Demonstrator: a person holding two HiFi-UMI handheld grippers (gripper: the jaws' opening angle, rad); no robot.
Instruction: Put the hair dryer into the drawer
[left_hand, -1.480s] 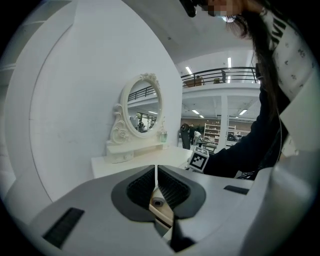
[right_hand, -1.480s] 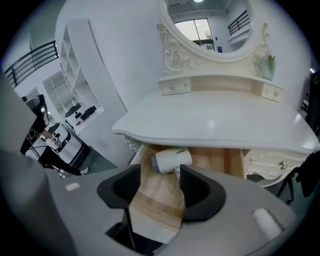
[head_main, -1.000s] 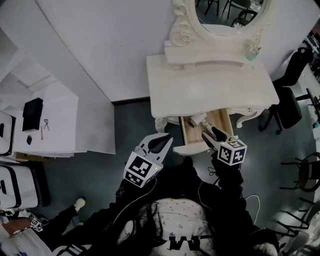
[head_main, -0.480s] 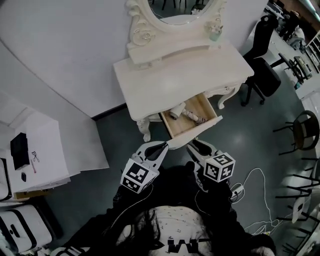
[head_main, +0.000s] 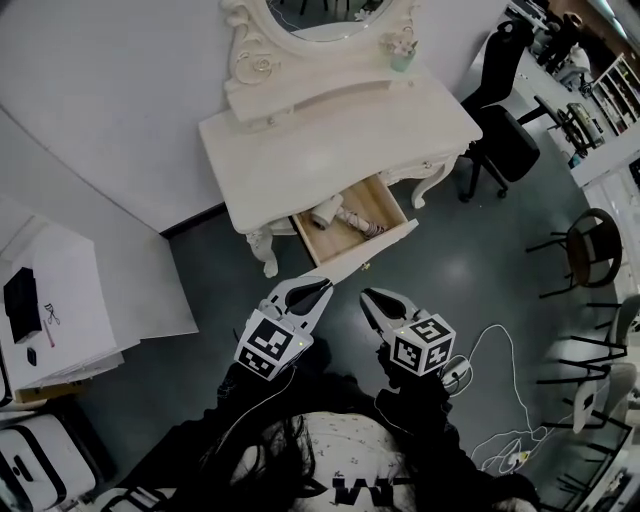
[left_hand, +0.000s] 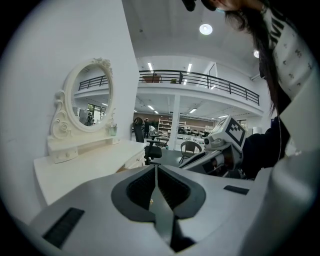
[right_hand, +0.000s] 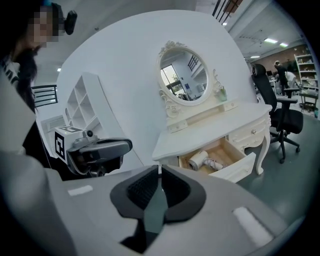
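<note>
The white hair dryer (head_main: 335, 213) lies with its cord inside the open wooden drawer (head_main: 372, 247) of the white dressing table (head_main: 330, 140). In the right gripper view the hair dryer (right_hand: 201, 159) rests in the drawer (right_hand: 241, 168), well beyond my jaws. Both grippers hang over the floor in front of the drawer, apart from it. My left gripper (head_main: 318, 291) is shut and empty, as its own view also shows (left_hand: 156, 168). My right gripper (head_main: 368, 297) is shut with nothing between its fingers (right_hand: 160, 171).
An oval mirror (head_main: 320, 12) tops the table. A black office chair (head_main: 500, 140) stands right of it, and more chairs (head_main: 590, 240) sit further right. A cable (head_main: 485, 375) lies on the floor near my right side. White furniture (head_main: 60, 300) stands at the left.
Both grippers have drawn back from the drawer toward the person. The right jaws, open before, have come together. The hair dryer stays in the drawer.
</note>
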